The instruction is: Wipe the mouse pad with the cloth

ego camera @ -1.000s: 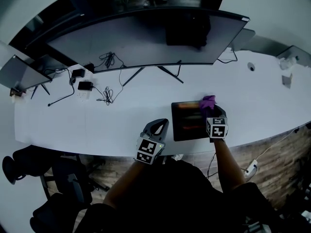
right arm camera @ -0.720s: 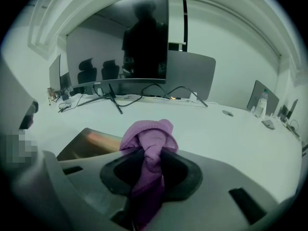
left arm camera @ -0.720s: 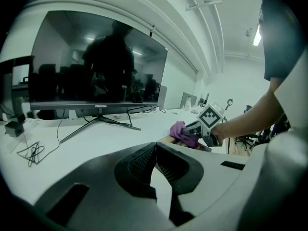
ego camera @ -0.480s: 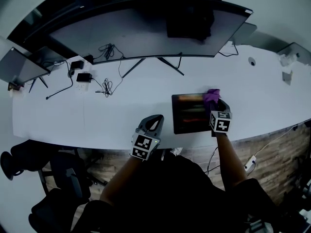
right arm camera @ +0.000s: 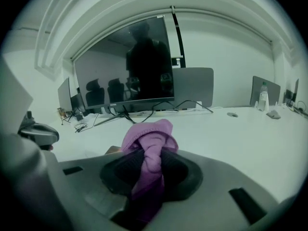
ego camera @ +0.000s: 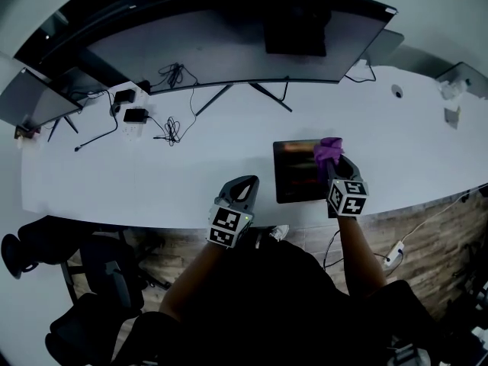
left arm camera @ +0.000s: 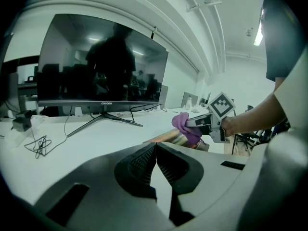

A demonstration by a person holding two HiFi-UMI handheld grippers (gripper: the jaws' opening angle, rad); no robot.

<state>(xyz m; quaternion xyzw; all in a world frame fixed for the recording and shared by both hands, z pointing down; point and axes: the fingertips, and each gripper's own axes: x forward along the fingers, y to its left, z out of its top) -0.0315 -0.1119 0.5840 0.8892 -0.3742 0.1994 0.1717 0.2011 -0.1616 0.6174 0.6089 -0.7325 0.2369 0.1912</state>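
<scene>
In the head view, the dark mouse pad [ego camera: 296,175] lay on the near edge of the white desk [ego camera: 152,181], right of centre, in front of the wide monitor [ego camera: 229,48]. The right gripper [ego camera: 334,168] was over the pad's right side, and the purple cloth [ego camera: 329,150] bunched out from its tips over the pad's far right corner. The left gripper [ego camera: 244,184] hung at the desk's near edge, just left of the pad and apart from it. A tangle of cables [ego camera: 169,132] lay farther left, near the monitor's stand.

In the left gripper view, the left gripper [left arm camera: 155,147] had its jaws pressed together at the tips with nothing between them. Beyond them to the right, the right gripper [left arm camera: 198,125] held the cloth [left arm camera: 185,127] down at the mouse pad [left arm camera: 166,137].

In the right gripper view, the right gripper [right arm camera: 149,161] had its jaws clamped on the cloth [right arm camera: 148,141], which ran twisted through the gap and bloomed out past the tips. The monitor [right arm camera: 124,69] stood beyond.
</scene>
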